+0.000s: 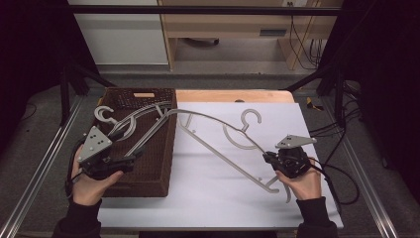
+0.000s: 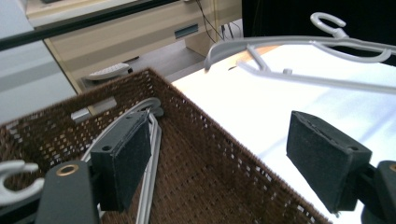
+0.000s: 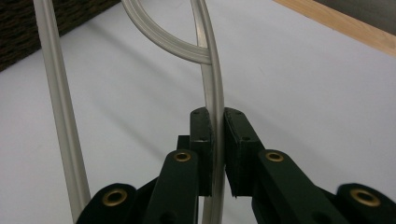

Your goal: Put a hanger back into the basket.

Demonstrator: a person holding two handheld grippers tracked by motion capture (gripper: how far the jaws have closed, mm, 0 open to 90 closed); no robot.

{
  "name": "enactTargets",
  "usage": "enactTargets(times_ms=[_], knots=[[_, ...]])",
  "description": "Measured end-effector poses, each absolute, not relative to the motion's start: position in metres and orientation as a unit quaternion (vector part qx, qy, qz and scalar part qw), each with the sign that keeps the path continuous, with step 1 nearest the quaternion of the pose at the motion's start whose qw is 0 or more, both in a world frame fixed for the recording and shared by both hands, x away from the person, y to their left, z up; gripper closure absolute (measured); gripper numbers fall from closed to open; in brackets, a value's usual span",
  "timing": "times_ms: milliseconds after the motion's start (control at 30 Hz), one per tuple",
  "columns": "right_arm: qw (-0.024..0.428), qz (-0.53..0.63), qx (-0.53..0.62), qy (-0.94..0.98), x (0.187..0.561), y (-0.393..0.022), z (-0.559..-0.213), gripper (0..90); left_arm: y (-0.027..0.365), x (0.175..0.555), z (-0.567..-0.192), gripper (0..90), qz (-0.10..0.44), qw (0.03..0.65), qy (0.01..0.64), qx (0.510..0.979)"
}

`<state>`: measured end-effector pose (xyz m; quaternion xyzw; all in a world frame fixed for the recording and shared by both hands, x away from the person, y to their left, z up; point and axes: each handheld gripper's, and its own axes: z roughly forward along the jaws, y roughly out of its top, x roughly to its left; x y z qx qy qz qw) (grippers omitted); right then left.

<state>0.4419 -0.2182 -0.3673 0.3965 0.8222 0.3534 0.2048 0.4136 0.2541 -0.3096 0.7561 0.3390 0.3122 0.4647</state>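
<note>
A grey plastic hanger (image 1: 213, 144) hangs tilted above the white sheet, its hook (image 1: 251, 118) pointing away from me. One end reaches over the brown wicker basket (image 1: 158, 163). My right gripper (image 1: 270, 157) is shut on its curved upper arm; in the right gripper view the pads (image 3: 233, 140) press that arm (image 3: 212, 88) from both sides. My left gripper (image 1: 128, 159) hovers over the basket, open, and the space between its pads (image 2: 126, 156) holds nothing (image 2: 224, 158). Other grey hangers (image 1: 124, 126) lie in the basket (image 2: 201, 154), one (image 2: 150, 158) just below the left pad.
A white sheet (image 1: 223, 198) covers the table right of the basket. A wooden table edge (image 1: 233, 95) runs along the back. Metal frame rails (image 1: 44, 163) flank both sides. Cables (image 1: 341, 178) trail at the right, and a cabinet (image 1: 223, 25) stands behind.
</note>
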Motion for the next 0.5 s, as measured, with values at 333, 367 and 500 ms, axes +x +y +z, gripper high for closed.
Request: enactTargets(times_ms=[333,367,500], knots=[[0.204,0.362,0.353,0.838,0.432,-0.204,-0.35,82.7,0.221,0.425,-0.279,21.1,0.31,0.459,0.295,0.778],[0.203,0.363,0.35,0.839,0.432,-0.203,-0.349,82.7,0.217,0.427,-0.277,21.1,0.308,0.458,0.292,0.781],[0.203,0.357,0.332,0.849,0.43,-0.195,-0.343,82.7,0.2,0.432,-0.272,21.1,0.309,0.444,0.271,0.796]])
